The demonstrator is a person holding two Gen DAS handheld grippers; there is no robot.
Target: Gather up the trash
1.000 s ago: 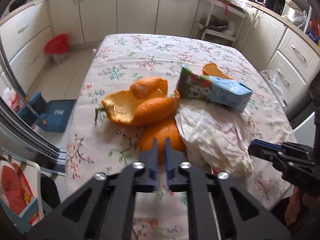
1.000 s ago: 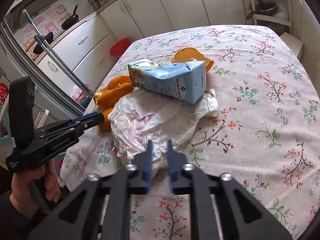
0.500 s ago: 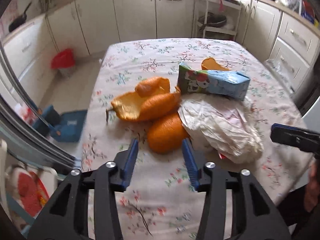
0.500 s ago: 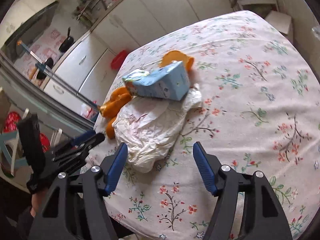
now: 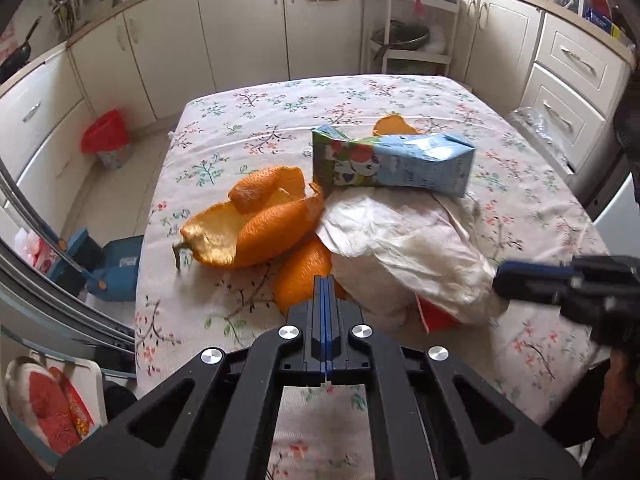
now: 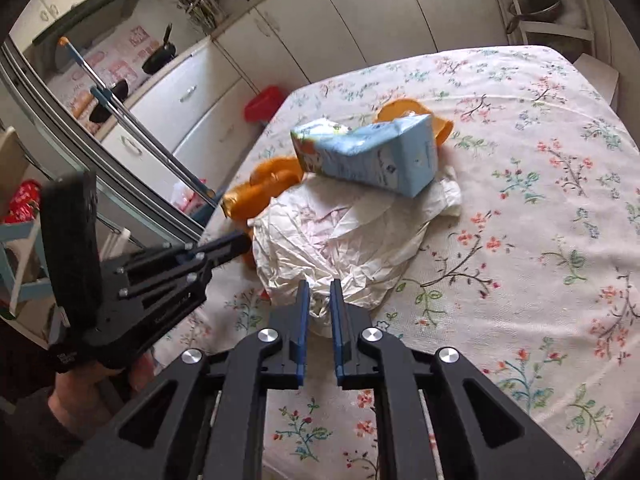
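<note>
A worktop covered with a floral-print cloth (image 5: 360, 100) is seen at the centre of both views, and the trash lies heaped on it. A light-blue cardboard drink carton (image 5: 394, 164) lies on its side in the upper middle of the left wrist view, resting partly on a crumpled white paper wrapper (image 5: 404, 248) spread below it. Curled orange peel pieces (image 5: 256, 228) lie at centre left, touching the wrapper's left edge; one further peel (image 5: 390, 126) shows just behind the carton.

The left gripper (image 5: 325, 280) is at lower centre of its view. Its fingers have just been closing and now stand pressed fully together with nothing between them, their tips in front of the nearest peel.

The right gripper (image 6: 319, 286) is at lower centre of its view. Its fingers have just been closing to a narrow gap, in which a fold of the white wrapper (image 6: 340, 240) is seen; whether the paper is actually pinched cannot be told.

A red-lined waste bin (image 5: 106, 138) stands on the floor at the left of the frame, well apart from the worktop.
</note>
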